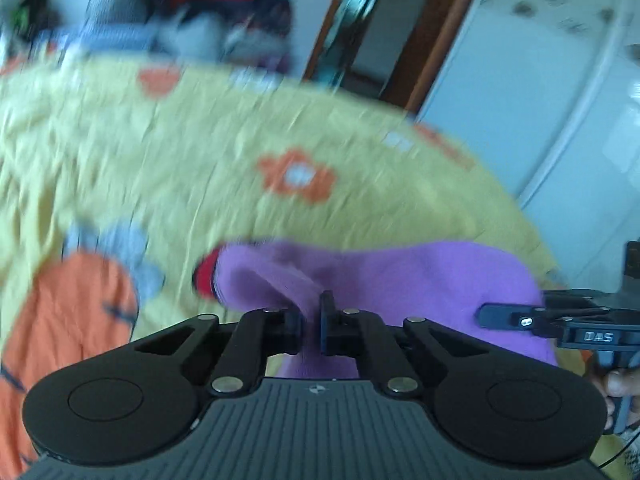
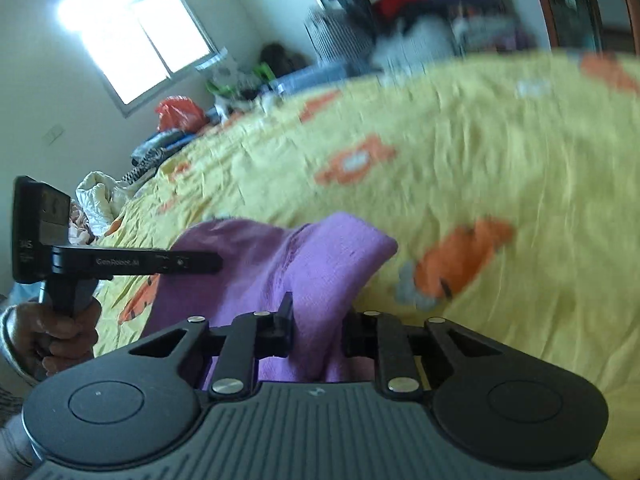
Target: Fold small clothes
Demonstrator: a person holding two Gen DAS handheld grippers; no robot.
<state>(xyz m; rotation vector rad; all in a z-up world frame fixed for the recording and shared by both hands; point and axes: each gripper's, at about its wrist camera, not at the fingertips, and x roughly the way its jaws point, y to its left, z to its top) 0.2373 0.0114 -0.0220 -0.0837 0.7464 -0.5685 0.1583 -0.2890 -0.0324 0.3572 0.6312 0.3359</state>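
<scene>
Yellow bedspread [image 1: 160,140] open beyond, purple garment [image 1: 400,280] edge pinched

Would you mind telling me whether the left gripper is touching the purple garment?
Touching. In the left wrist view the left gripper has its jaws nearly shut on a pinched fold of the purple garment, with cloth running between the pads.
</scene>
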